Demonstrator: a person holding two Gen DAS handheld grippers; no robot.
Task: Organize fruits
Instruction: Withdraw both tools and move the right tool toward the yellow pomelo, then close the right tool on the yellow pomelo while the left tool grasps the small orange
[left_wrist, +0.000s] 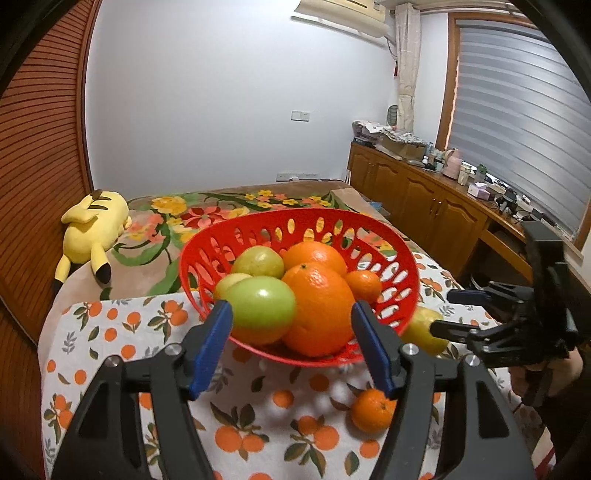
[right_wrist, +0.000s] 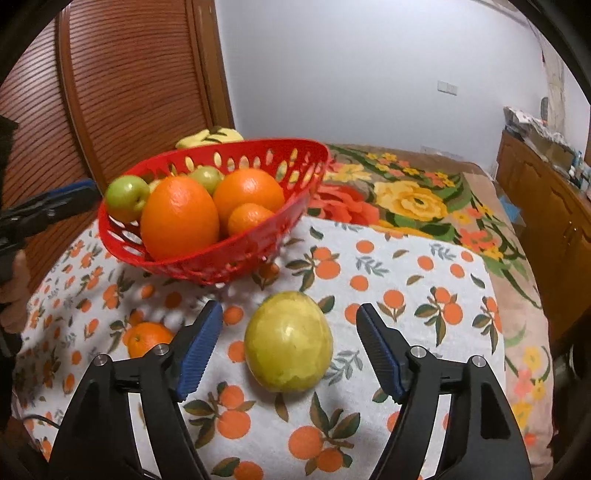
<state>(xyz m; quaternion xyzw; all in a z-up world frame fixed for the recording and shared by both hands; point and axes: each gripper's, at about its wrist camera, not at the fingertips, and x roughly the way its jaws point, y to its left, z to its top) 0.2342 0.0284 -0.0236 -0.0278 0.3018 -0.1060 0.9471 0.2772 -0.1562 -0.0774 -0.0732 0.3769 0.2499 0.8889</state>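
Note:
A red slotted basket (left_wrist: 295, 216) (right_wrist: 221, 146) stands on an orange-print cloth (left_wrist: 122, 332). It holds two big oranges (left_wrist: 317, 306), a mandarin (left_wrist: 364, 286) and green apples (left_wrist: 264, 306). My left gripper (left_wrist: 291, 308) is open just in front of the basket's near wall, holding nothing. A yellow-green round fruit (right_wrist: 288, 341) (left_wrist: 421, 328) lies on the cloth right of the basket. My right gripper (right_wrist: 289, 308) (left_wrist: 439, 311) is open around this fruit, with its pads clear of it on both sides. A loose mandarin (left_wrist: 373, 410) (right_wrist: 147, 341) lies on the cloth near the basket.
A yellow plush toy (left_wrist: 92, 225) lies on the floral blanket (right_wrist: 413, 199) behind the basket. A louvred wooden door (right_wrist: 129, 74) stands on the left. A wooden cabinet (left_wrist: 424, 192) with clutter on top runs along the right, under a blinded window.

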